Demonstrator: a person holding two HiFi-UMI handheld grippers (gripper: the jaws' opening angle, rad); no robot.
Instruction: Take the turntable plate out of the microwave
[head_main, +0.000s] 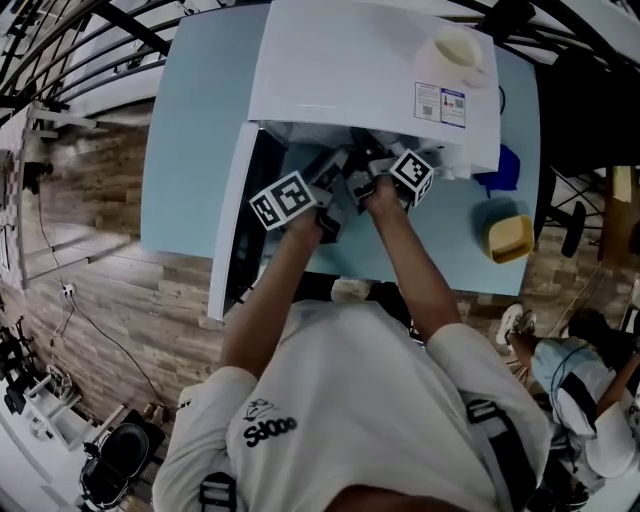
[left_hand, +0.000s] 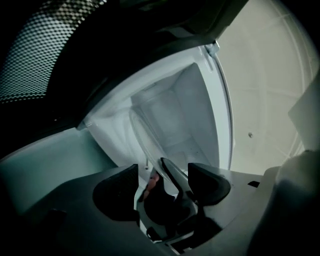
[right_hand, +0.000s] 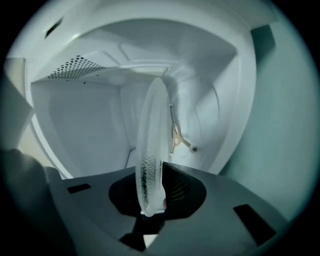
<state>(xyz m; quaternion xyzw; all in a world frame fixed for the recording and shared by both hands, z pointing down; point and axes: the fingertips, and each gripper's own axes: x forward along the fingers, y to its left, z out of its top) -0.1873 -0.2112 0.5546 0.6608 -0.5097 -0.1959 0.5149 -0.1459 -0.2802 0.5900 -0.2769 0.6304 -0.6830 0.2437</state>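
The clear glass turntable plate (right_hand: 151, 145) shows edge-on in the right gripper view, in the mouth of the white microwave (head_main: 360, 70). My right gripper (right_hand: 152, 200) is shut on its near rim. Behind the plate, the roller ring (right_hand: 176, 137) lies on the cavity floor. In the left gripper view my left gripper (left_hand: 162, 182) stands open just beside it, and the plate's rim (left_hand: 142, 135) runs down into the gap between its jaws, next to a dark part of the other gripper. In the head view both grippers, left (head_main: 325, 185) and right (head_main: 385, 170), reach into the opening side by side.
The microwave door (head_main: 235, 225) hangs open at the left, toward me. A white jar (head_main: 455, 50) stands on the microwave's top. On the light blue table (head_main: 190, 150), a yellow container (head_main: 510, 238) and a blue object (head_main: 505, 168) sit to the right.
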